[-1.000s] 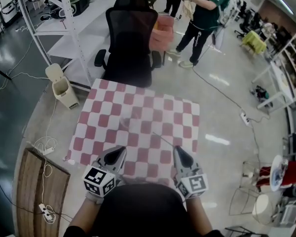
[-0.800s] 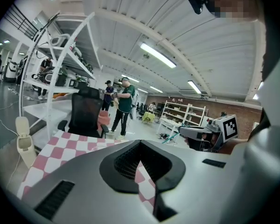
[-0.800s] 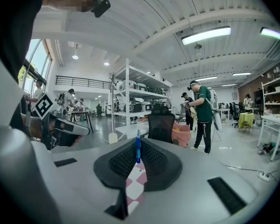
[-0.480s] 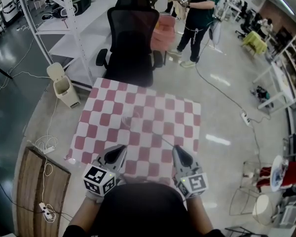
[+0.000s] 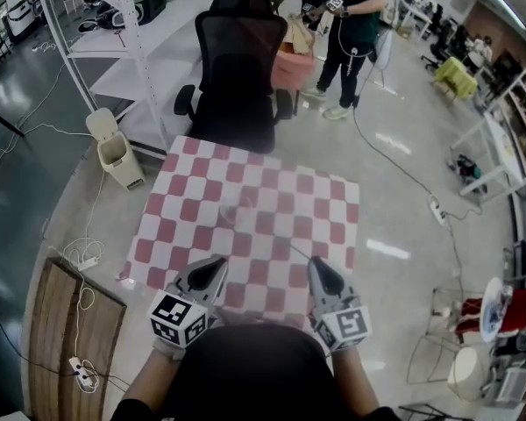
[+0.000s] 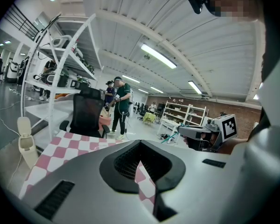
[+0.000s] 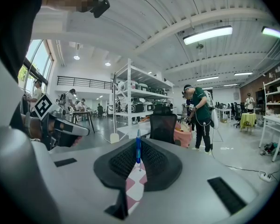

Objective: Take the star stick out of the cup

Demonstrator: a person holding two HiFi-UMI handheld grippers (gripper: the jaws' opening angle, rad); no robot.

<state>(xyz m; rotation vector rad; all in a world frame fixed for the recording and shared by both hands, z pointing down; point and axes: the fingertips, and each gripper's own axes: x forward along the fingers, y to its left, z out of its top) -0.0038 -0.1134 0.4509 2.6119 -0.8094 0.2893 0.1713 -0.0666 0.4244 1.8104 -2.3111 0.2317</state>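
Your right hand-held gripper [image 5: 316,264]: stays clenched on star stick [image 7: 138,149], seemingly clear of cup [image 5: 231,212]; removal likely done. Left hand-held gripper [image 5: 217,266]: closed, empty.

- Glossy grey floor [image 5: 421,191] with loose cables [image 5: 79,257].
- Square table [image 5: 324,200] under a red-and-white checked cloth.
- Black mesh chair [image 5: 237,68] at the table's far edge.
- White metal shelving [image 5: 131,24] to the left, with a beige bin [image 5: 114,152] just beside it.
- Wooden board [image 5: 70,340] lies low on the left.
- Person [image 5: 351,16] in a green top stands beyond the chair.
- White ribbed ceiling [image 7: 144,13] with lit strip lights [image 7: 207,35].
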